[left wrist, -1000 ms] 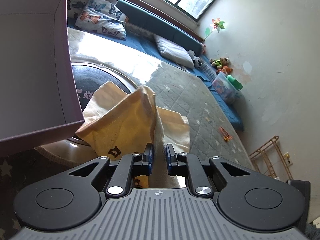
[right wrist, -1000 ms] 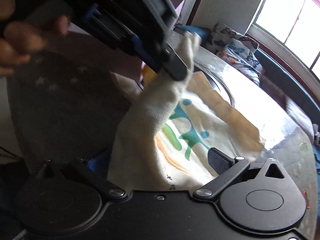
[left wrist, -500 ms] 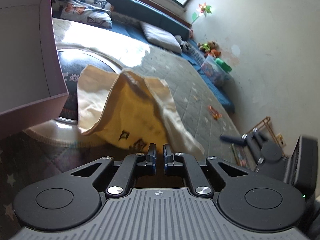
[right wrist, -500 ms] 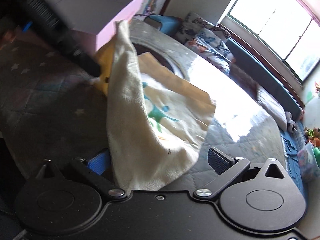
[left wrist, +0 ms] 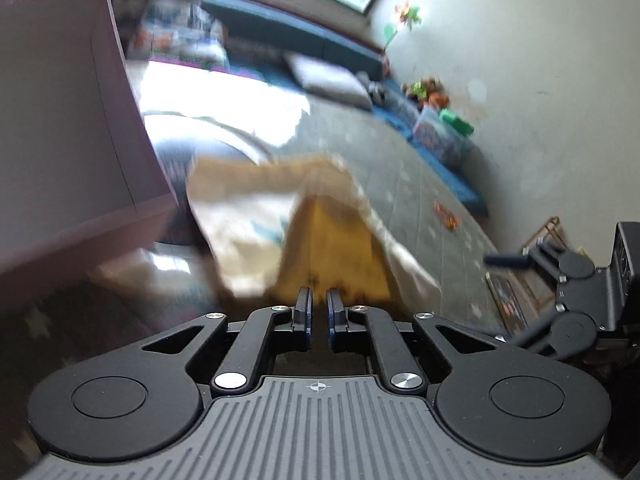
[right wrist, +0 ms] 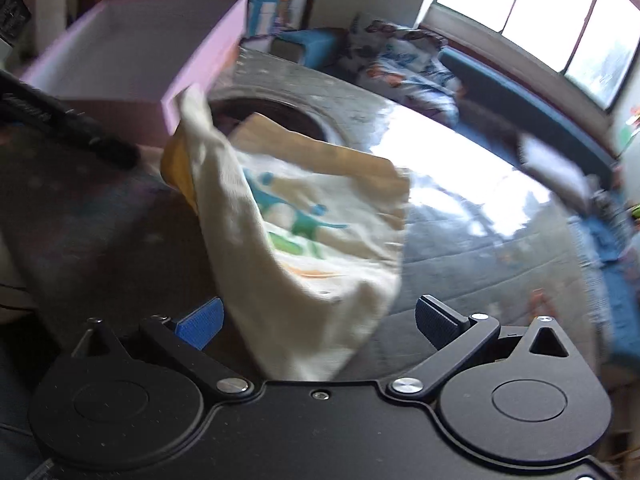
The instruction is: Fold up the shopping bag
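A cream shopping bag (right wrist: 304, 240) hangs lifted over a round rug (left wrist: 192, 148) beside a pink box (right wrist: 132, 52).

The left gripper (left wrist: 319, 312), fingers nearly clenched, has closed a little further than a second ago; blur hides whether any cloth is caught. The bag's yellow lining now faces it. The right gripper (right wrist: 320, 320), fingers spread with the bag's lower edge hanging between them, has drawn back, now at the left view's right edge.

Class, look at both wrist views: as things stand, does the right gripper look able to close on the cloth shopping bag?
Probably yes. The right gripper stands wide open with the shopping bag draped between its fingers and nothing else in the gap; it would only need to close. The left gripper is nearly shut at the bag's yellow edge.
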Demonstrator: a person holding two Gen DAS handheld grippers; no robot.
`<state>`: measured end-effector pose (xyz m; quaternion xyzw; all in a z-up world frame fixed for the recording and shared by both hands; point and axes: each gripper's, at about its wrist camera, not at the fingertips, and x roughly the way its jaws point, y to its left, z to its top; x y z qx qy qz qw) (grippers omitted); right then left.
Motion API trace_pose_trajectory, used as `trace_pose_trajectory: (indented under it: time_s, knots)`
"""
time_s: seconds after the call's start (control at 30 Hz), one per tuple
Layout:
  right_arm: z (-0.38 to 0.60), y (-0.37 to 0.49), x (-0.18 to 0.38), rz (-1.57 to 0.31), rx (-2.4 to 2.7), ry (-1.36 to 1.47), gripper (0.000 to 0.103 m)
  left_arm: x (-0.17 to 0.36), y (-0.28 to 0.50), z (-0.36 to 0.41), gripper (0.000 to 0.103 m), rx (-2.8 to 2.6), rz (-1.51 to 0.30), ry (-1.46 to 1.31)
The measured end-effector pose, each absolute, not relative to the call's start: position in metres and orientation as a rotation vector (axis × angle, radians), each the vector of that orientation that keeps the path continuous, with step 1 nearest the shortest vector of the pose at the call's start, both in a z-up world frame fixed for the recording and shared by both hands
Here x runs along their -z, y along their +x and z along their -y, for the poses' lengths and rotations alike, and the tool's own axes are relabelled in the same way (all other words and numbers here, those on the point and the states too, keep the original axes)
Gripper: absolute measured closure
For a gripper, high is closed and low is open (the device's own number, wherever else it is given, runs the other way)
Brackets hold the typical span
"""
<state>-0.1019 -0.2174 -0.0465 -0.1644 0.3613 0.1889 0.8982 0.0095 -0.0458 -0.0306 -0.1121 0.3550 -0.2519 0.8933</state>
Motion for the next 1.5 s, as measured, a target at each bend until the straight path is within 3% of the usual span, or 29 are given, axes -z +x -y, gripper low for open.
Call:
trace_pose_trajectory:
  time_s: [0.3, 0.63, 1.17, 1.5]
  knots:
    - [0.227, -0.062, 0.033, -0.69, -0.355, -0.148, 0.0, 0.007, 0.021, 0.033, 0.095, 0.47, -0.646, -0.231]
    - [0.193, -0.021, 0.062, -0.808, -0.467, -0.112, 0.0, 0.009, 0.036, 0.032, 0.094, 0.467, -0.679, -0.216]
    - [0.17, -0.038, 0.104, -0.924, -0.516, -0.185, 0.0, 0.066, 0.057, 0.088, 0.093, 0.587, -0.817, -0.143]
    - [0.162, -0.044, 0.112, -0.901, -0.505, -0.24, 0.0, 0.103, 0.064, 0.104, 0.089, 0.557, -0.894, -0.049]
